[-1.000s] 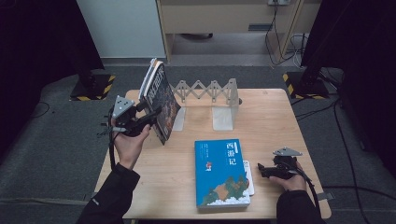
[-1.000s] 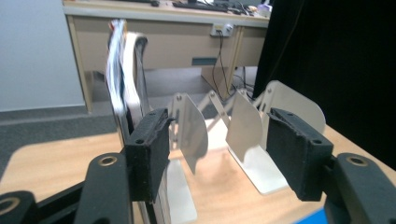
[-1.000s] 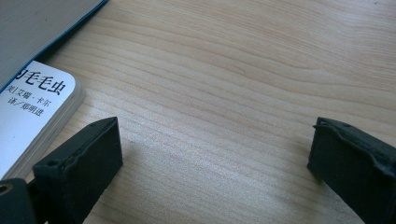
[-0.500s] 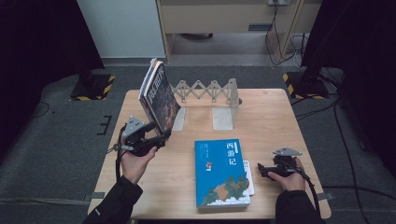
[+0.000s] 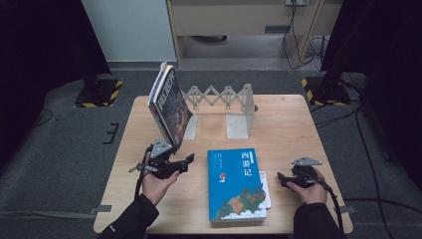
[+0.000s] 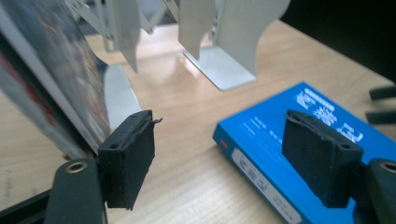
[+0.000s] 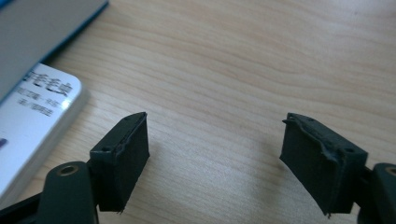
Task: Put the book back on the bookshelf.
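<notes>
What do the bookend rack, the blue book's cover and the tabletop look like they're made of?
Bookend rack: looks like thin sheet metal, pale matte paint, with flat bent plates and a scissor linkage. Blue book: likely a glossy coated paper cover, judging by the sheen on its edge in the left gripper view. Table: light wood or wood-look laminate with visible grain and a smooth satin surface; I can't tell which.

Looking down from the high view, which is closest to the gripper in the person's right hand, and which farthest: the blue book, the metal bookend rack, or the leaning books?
Measured from the right gripper:
1. Blue book, lying flat just to its left.
2. Metal bookend rack, standing farther back, toward the table's middle.
3. Leaning books, propped at the rack's left end, farthest across the table.
</notes>
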Tool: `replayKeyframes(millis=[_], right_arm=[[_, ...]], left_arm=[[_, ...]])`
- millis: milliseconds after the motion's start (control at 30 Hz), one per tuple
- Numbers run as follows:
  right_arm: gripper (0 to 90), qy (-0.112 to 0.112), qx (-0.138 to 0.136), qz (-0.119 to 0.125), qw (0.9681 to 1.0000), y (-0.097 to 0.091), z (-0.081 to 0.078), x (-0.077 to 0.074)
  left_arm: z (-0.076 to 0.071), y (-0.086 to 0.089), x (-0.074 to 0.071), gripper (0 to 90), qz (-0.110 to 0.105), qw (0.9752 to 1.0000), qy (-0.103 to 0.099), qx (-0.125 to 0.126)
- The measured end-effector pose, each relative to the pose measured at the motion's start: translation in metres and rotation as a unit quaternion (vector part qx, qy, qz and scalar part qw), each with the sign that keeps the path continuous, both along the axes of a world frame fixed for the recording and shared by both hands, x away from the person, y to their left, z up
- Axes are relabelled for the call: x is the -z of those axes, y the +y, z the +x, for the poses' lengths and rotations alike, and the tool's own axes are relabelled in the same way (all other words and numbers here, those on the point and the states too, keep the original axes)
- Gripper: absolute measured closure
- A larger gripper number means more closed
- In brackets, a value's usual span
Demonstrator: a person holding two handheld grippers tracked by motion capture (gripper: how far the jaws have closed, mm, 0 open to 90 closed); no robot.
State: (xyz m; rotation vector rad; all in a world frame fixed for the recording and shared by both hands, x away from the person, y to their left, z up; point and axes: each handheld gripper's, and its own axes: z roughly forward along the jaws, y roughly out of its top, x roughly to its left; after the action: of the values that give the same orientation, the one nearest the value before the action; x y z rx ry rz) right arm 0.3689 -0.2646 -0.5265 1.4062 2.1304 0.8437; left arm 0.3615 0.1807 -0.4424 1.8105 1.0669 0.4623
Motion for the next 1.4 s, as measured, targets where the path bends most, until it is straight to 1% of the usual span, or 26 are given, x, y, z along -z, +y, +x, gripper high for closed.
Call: replayKeyframes(millis=[67,100,133,200,233,267,400,433,467,533,633,767,867,900,933,967,1000,1067,1100,1133,1233,1333,1367,1400], right_arm=[[25.1,-0.008,-0.003,0.013,0.9999,0.002,-0.002,-0.005],[25.1,-0.008,-0.003,0.013,0.9999,0.002,-0.002,-0.005],[25.7,-0.016,-0.005,0.024,0.9996,0.003,-0.003,-0.009],[25.9,-0.022,-0.007,0.036,0.9991,0.006,-0.004,-0.012],[26.3,-0.022,-0.009,0.043,0.9988,0.007,-0.005,-0.014],[26.5,-0.02,-0.01,0.051,0.9984,0.009,-0.005,-0.016],[28.0,-0.031,-0.027,0.071,0.9966,0.016,-0.006,-0.022],[28.6,-0.034,-0.029,0.08,0.9958,0.018,-0.006,-0.023],[29.1,-0.035,-0.029,0.091,0.9948,0.02,-0.007,-0.025],[29.4,-0.037,-0.034,0.105,0.9932,0.024,-0.007,-0.027],[29.9,-0.036,-0.042,0.112,0.9921,0.03,-0.008,-0.03],[30.9,-0.024,-0.054,0.124,0.9905,0.037,-0.007,-0.03],[31.4,-0.018,-0.064,0.13,0.9893,0.043,-0.007,-0.029],[31.5,-0.016,-0.067,0.136,0.9884,0.045,-0.007,-0.029],[31.9,-0.012,-0.069,0.14,0.9876,0.047,-0.007,-0.029],[32.3,-0.011,-0.074,0.141,0.9871,0.049,-0.007,-0.029],[32.3,-0.007,-0.076,0.145,0.9865,0.052,-0.008,-0.029],[33.2,-0.002,-0.085,0.144,0.9859,0.056,-0.007,-0.027],[33.2,-0.002,-0.085,0.144,0.9859,0.056,-0.007,-0.027],[33.8,0.008,-0.089,0.15,0.9847,0.061,-0.007,-0.026],[34.3,0.016,-0.096,0.153,0.9834,0.067,-0.006,-0.024],[34.7,0.027,-0.101,0.155,0.9823,0.071,-0.005,-0.022],[34.7,0.027,-0.101,0.155,0.9823,0.071,-0.005,-0.022],[35.1,0.029,-0.105,0.16,0.9812,0.072,-0.004,-0.021]], left_arm=[[0.0,-0.004,0.006,23.9,0.002,0.9999,0.009,0.007],[0.0,-0.004,0.006,23.8,0.002,0.9999,0.009,0.007],[-0.001,-0.007,0.012,23.6,-0.004,0.9996,0.024,0.013],[0.0,-0.009,0.019,23.0,-0.009,0.9991,0.036,0.018],[0.0,-0.009,0.019,22.5,-0.009,0.9991,0.036,0.018],[0.001,-0.013,0.025,22.1,-0.009,0.9986,0.046,0.023],[0.003,-0.023,0.035,21.5,0.0,0.9975,0.062,0.033],[0.003,-0.023,0.035,21.6,0.0,0.9975,0.062,0.033],[0.005,-0.028,0.04,21.5,0.003,0.9969,0.071,0.034],[0.006,-0.032,0.043,21.0,-0.006,0.996,0.082,0.036],[0.008,-0.039,0.049,20.3,-0.006,0.9949,0.092,0.04],[0.011,-0.046,0.056,19.4,-0.004,0.9934,0.103,0.049],[0.011,-0.051,0.061,18.8,0.0,0.9928,0.106,0.055],[0.011,-0.051,0.061,18.6,0.0,0.9928,0.106,0.055],[0.011,-0.054,0.064,18.2,0.005,0.9923,0.108,0.061],[0.011,-0.054,0.064,17.9,0.005,0.9923,0.108,0.061],[0.011,-0.057,0.067,16.3,0.005,0.9918,0.109,0.067],[0.011,-0.058,0.069,14.8,0.002,0.9917,0.107,0.071],[0.011,-0.058,0.069,13.7,0.002,0.9917,0.107,0.071],[0.012,-0.059,0.071,12.0,-0.001,0.9917,0.104,0.075],[0.015,-0.058,0.076,8.5,-0.018,0.9897,0.117,0.081],[0.017,-0.058,0.078,6.3,-0.024,0.9887,0.12,0.086],[0.017,-0.058,0.078,5.8,-0.024,0.9887,0.12,0.086],[0.018,-0.058,0.08,5.1,-0.029,0.9884,0.121,0.086]])
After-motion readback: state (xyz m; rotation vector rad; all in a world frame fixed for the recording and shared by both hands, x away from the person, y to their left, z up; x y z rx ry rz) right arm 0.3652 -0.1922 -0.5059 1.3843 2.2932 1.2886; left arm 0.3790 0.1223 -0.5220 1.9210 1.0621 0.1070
